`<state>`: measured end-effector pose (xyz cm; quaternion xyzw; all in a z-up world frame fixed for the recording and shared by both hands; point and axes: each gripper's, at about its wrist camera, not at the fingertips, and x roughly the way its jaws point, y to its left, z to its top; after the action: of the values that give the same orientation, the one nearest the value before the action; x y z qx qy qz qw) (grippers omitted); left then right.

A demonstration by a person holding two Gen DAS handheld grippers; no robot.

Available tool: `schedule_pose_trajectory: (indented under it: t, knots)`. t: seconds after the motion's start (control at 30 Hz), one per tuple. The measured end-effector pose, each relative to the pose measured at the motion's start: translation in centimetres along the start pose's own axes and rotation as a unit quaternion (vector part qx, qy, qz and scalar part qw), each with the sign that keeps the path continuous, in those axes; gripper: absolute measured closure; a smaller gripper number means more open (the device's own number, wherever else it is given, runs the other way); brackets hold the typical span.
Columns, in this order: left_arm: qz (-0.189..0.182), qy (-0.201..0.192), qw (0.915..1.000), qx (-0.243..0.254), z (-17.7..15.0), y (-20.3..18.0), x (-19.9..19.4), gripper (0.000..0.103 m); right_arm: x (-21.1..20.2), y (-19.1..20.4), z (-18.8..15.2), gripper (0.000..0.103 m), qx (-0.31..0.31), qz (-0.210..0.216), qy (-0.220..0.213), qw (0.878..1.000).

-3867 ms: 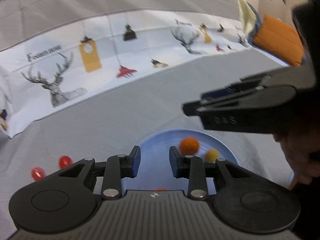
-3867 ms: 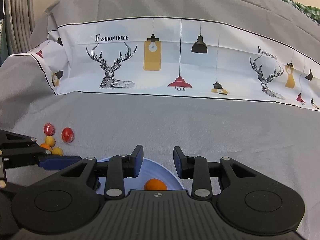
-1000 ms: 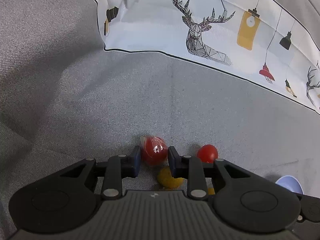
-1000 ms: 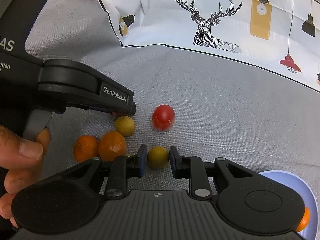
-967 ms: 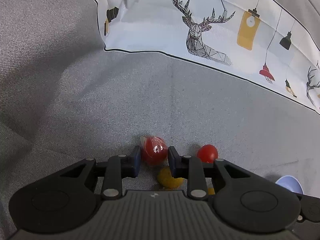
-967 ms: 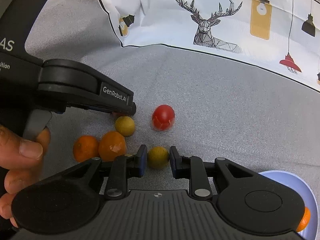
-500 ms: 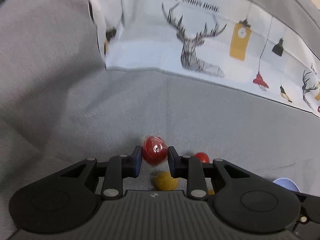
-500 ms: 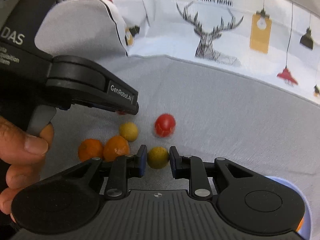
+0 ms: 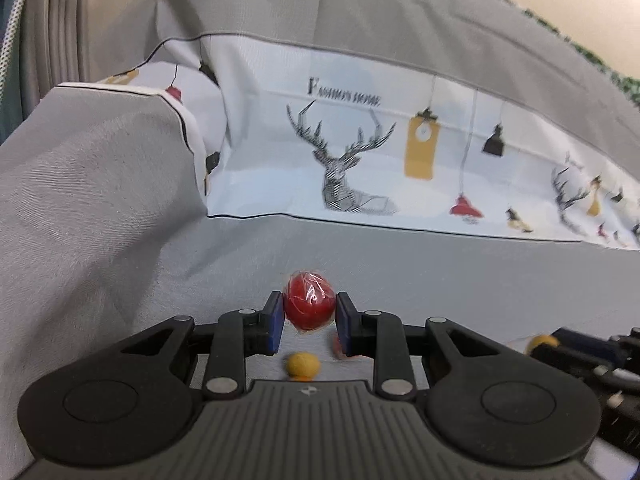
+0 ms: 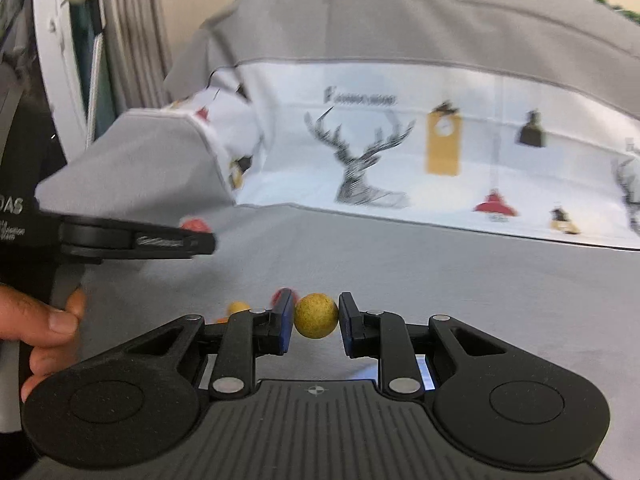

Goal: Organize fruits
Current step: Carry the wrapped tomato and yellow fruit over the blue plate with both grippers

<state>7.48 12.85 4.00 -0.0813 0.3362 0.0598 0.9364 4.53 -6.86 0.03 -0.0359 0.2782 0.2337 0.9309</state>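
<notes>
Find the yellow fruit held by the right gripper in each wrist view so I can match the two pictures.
Left wrist view: the yellow fruit sits at the far right edge, low, clamped at the tip of the right gripper.
Right wrist view: it sits low in the centre, between the blue pads.
Shared landmark: the deer print on the white bedding band.

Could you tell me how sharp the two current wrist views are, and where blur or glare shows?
Left wrist view: the wrapped red fruit in the left gripper is fairly sharp, with glare streaks on its wrap; the fisheye bends the bedding. Right wrist view: background smeared, while the yellow fruit in the right gripper stays crisp.
</notes>
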Motion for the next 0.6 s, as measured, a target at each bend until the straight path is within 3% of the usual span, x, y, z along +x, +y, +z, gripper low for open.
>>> schedule_pose_trajectory:
  t: [0.17, 0.27, 0.37, 0.6]
  knots:
    - [-0.057, -0.013, 0.9981, -0.018, -0.9, -1.5, -2.8, 0.073, -3.6, -2.1, -2.0, 0.078, 0.012, -0.031, -0.024, 0.999]
    - [-0.088, -0.012, 0.9959, -0.019, -1.7, -2.8, -3.8, 0.073, -4.9, -4.9, -3.2, 0.078, 0.051, -0.057, -0.030, 0.997]
    - [-0.092, -0.012, 0.9957, 0.001, -2.2, -4.0, -3.8, 0.073, -5.4, -8.2, -3.2, 0.078, 0.108, -0.086, -0.025, 0.990]
    - [-0.067, 0.004, 0.9949, 0.076, -2.9, -6.1, -1.0, 0.073, -5.0, -12.8, -4.4, 0.078, 0.154, -0.126, -0.009, 0.980]
